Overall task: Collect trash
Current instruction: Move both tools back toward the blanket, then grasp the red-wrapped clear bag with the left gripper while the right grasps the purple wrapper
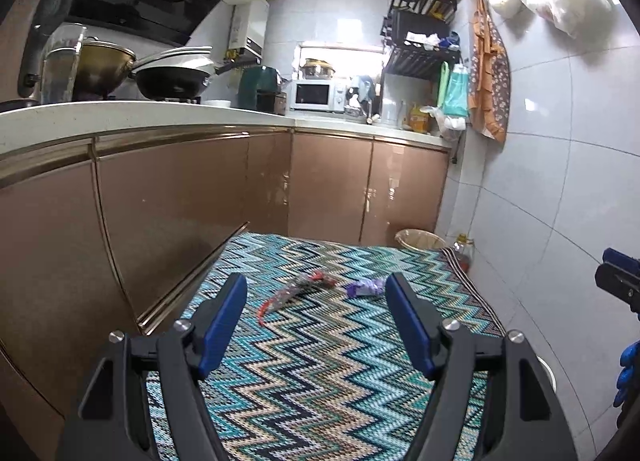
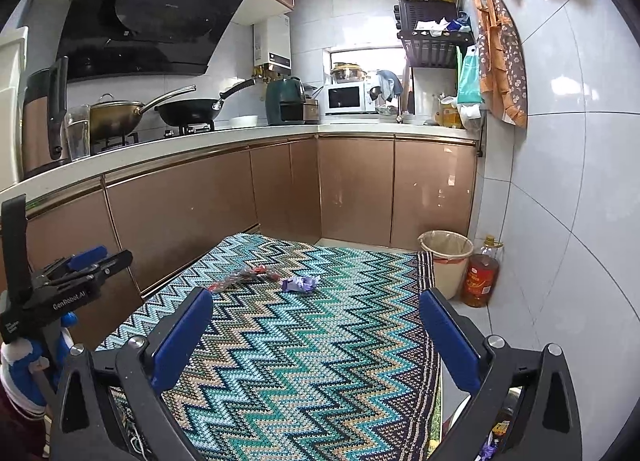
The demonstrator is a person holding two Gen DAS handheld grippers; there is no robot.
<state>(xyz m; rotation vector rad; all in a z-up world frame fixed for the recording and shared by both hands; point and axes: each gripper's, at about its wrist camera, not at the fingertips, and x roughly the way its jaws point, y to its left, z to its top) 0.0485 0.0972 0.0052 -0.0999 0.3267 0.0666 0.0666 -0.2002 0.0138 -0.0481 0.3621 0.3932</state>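
While both our left gripper (image 1: 314, 295) and right gripper (image 2: 316, 307) hover with jaws spread wide and empty, the purple wrapper (image 2: 299, 284) and long red wrapper (image 2: 240, 276) lie ahead on the zigzag mat (image 2: 320, 361), red one leftward, bin (image 2: 446, 257) beyond right.

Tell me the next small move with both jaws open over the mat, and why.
Probably ease the left gripper forward and down to the red wrapper: it and the purple wrapper lie loose on the zigzag mat, nothing is held, and the bin waits beyond.
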